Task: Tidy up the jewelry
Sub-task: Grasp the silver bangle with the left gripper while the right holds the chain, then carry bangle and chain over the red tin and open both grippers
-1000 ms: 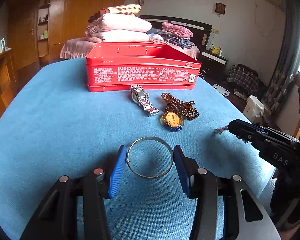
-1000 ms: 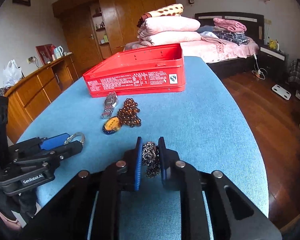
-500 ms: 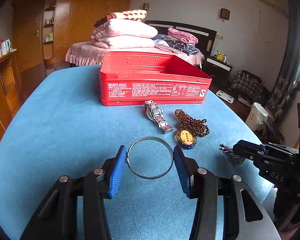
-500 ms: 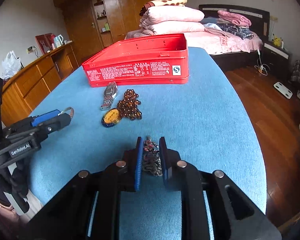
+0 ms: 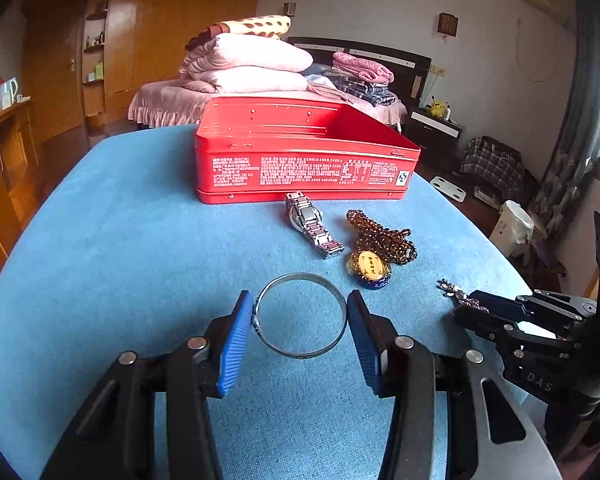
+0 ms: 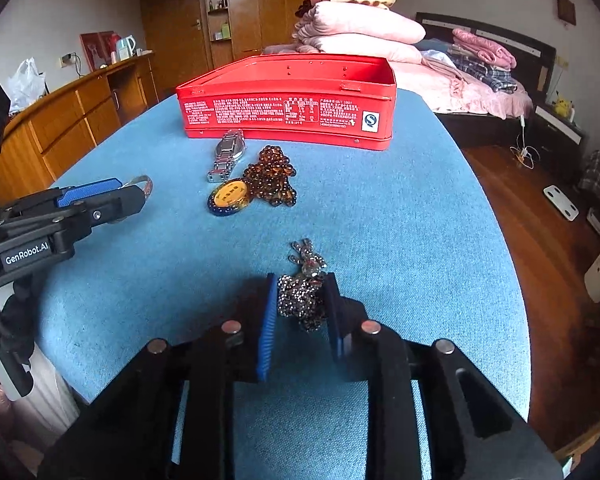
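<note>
My left gripper (image 5: 300, 316) is shut on a silver bangle (image 5: 300, 316), held across its width above the blue table. My right gripper (image 6: 302, 296) is shut on a dark sparkly bead chain (image 6: 302, 300) whose loose end rests on the table; it also shows in the left wrist view (image 5: 458, 294). An open red tin box (image 5: 304, 152) stands at the far side, also in the right wrist view (image 6: 288, 100). In front of it lie a silver watch (image 5: 312, 228), a brown bead necklace (image 5: 384, 236) and its yellow pendant (image 5: 370, 268).
The blue table (image 5: 120, 260) is round-edged, with wooden floor to the right (image 6: 540, 208). A wooden cabinet (image 6: 72, 116) stands left. A bed with folded bedding (image 5: 252, 64) is behind the box.
Both grippers have lowered and drawn back from the box a little, each keeping its hold. The bead chain's loose end now rests on the table.
</note>
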Motion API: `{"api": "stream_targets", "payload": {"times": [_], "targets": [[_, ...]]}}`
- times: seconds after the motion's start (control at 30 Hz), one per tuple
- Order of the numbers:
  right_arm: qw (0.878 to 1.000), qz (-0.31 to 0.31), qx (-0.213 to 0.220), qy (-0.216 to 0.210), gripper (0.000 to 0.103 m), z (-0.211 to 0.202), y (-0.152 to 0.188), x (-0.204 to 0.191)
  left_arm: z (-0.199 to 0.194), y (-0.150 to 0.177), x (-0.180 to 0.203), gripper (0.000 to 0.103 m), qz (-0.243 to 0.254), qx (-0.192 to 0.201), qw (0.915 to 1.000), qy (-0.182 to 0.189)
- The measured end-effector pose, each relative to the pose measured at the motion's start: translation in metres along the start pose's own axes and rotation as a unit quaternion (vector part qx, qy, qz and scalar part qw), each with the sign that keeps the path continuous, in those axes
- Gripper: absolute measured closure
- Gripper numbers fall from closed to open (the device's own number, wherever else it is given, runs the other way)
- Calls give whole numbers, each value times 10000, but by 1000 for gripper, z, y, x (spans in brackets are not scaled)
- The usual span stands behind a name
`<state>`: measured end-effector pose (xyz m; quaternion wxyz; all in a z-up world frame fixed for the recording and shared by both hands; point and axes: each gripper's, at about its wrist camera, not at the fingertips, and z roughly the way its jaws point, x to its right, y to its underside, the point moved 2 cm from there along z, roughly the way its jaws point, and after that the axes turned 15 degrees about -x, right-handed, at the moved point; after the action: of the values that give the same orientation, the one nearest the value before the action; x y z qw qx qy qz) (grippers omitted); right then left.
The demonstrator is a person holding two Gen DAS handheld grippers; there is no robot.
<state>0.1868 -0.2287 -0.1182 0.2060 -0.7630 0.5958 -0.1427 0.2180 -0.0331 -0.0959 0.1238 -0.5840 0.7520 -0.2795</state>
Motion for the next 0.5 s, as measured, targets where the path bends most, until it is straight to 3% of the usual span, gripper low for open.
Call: {"api": "stream_targets", "payload": {"times": [0.13, 0.2, 0.33, 0.5], "targets": [[9984, 198, 67, -520, 84, -5, -2, 8, -1, -2, -1, 55, -25, 17, 10000, 4], [9983, 256, 163, -493, 84, -10, -4, 11, -2, -2, -2, 55, -34, 31, 10000, 5], [9952, 289, 415, -834, 84, -27, -14, 16, -3, -5, -3, 55, -57, 31, 10000, 40], [9949, 206, 683, -716, 84, -47, -37, 19, -10, -16, -3, 55, -20, 145, 9999, 4]]}}
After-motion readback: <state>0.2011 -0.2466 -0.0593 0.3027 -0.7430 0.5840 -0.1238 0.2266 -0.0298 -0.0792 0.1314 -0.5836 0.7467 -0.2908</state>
